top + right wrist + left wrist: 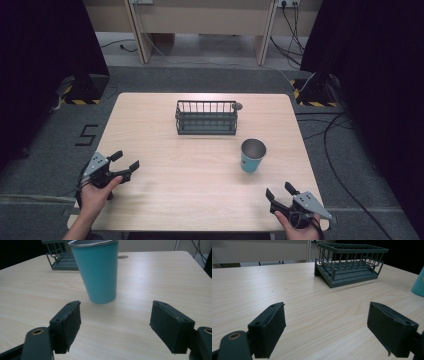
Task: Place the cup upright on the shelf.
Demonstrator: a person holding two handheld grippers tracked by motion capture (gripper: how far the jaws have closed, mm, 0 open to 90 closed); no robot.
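Note:
A teal cup (253, 156) with a metal rim stands upright on the right half of the wooden table (200, 200). Behind it, at the table's middle back, sits a dark green wire rack (206, 117). My left gripper (125, 161) hovers open near the front left edge, nothing between its jaws; its view faces the rack (350, 265) with the cup's edge (419, 283) at far right. My right gripper (279, 192) is open at the front right corner. In its view the cup (97, 270) stands just beyond the jaws and the rack (61, 257) lies farther back left.
A small round grey disc (237, 106) lies by the rack's right back corner, seen also as a disc (123, 257) in the right gripper view. Black curtains flank the table; cables (330, 145) run over the floor at right.

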